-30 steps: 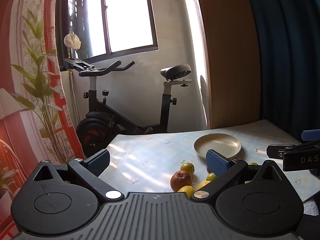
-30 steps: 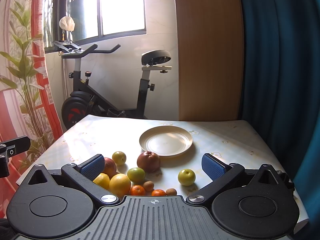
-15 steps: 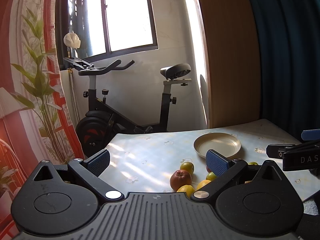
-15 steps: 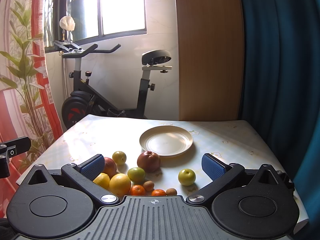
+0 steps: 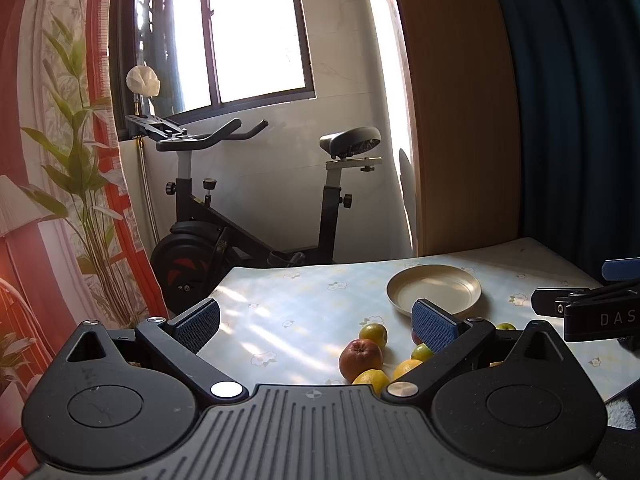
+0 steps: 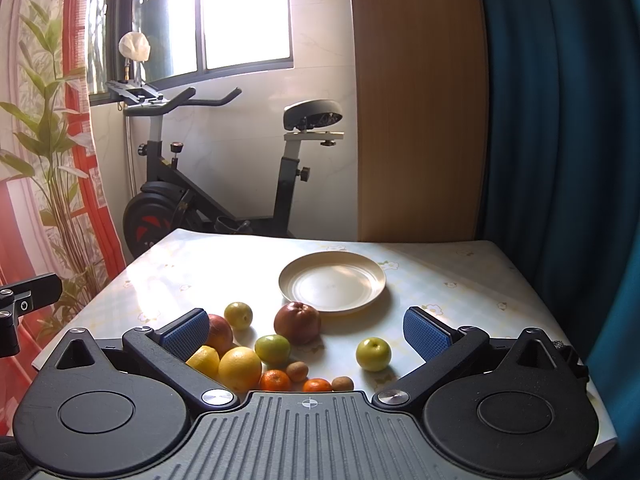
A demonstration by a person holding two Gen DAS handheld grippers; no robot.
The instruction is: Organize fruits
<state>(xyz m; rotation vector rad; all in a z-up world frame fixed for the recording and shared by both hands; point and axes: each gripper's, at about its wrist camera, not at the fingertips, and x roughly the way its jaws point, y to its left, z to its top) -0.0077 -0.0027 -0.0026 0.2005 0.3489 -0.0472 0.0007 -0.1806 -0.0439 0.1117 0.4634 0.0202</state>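
Sunlit room, exercise bike [image 6: 224,184] behind flowered table [image 6: 460,280]. Both my tongs, left gripper [image 5: 316,320] and right gripper [image 6: 306,330], spread wide, holding nothing. Fruits loose near table edge: red apple [image 6: 297,322] touching empty plate [image 6: 332,282] at its 7 o'clock, green apple [image 6: 373,353] alone at 5. Sorting not begun, by my reading; next move calls for lowering right tongs around one fruit.

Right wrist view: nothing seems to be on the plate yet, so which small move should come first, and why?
Probably ease the right gripper forward and down around the green fruit. It sits apart from the cluster, between the open fingers, and the plate behind it is bare.
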